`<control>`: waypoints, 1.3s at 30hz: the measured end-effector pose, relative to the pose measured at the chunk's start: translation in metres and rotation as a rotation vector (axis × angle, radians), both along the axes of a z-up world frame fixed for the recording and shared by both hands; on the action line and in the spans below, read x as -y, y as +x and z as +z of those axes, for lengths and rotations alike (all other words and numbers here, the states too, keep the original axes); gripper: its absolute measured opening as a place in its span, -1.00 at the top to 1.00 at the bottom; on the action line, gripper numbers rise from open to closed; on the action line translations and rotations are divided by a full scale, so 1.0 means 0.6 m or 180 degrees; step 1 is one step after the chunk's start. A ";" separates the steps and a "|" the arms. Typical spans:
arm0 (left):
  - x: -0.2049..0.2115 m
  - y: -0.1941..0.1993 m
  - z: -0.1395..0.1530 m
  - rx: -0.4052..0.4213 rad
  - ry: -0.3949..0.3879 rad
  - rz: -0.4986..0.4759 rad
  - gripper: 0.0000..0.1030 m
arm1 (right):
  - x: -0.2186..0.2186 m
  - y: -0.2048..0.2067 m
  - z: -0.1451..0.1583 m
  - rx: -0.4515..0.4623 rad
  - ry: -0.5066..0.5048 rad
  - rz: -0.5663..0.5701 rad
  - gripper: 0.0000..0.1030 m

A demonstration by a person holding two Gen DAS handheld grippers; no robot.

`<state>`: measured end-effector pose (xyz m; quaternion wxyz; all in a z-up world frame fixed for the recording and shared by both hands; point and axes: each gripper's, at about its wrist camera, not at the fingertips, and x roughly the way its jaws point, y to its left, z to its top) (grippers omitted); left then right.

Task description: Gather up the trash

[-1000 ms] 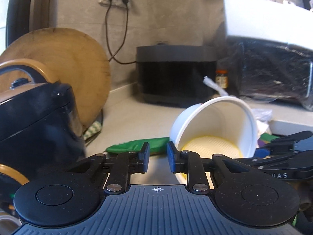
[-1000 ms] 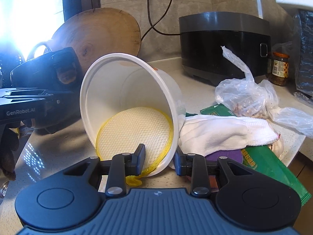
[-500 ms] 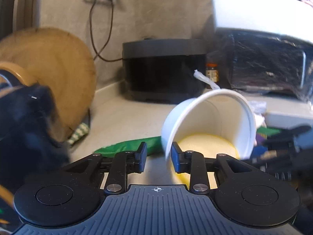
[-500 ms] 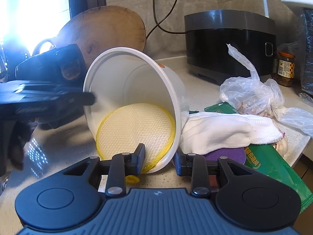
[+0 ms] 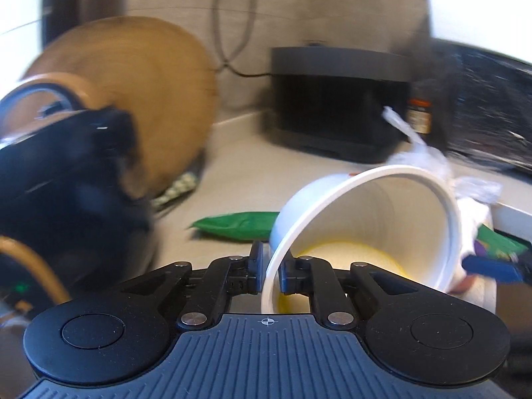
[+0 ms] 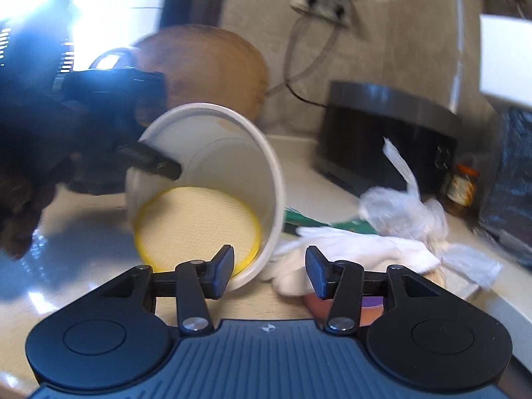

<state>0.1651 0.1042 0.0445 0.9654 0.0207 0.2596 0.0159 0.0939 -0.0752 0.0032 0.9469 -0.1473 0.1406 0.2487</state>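
White cup [image 5: 372,219] tipped, rim pinched by left fingers [image 5: 256,266], right fingers [image 6: 222,267] released beside it.

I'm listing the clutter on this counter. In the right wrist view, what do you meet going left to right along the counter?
White tub lying tilted with a yellow lid inside, then the white cloth, then the crumpled clear plastic bag, then the small jar beside the dark appliance.
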 end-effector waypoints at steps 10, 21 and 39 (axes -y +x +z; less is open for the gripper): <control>0.033 -0.021 0.012 -0.0108 -0.0103 0.0013 0.74 | -0.098 -0.008 -0.023 0.0010 -0.0501 0.0301 -0.16; -0.018 -0.045 0.015 0.0215 0.0349 0.0450 0.71 | -0.029 -0.013 0.015 -0.0174 0.0025 0.0229 0.83; -0.081 -0.125 0.108 0.0854 0.0271 0.0432 0.41 | 0.052 0.036 -0.021 -0.0749 0.0441 -0.0093 0.72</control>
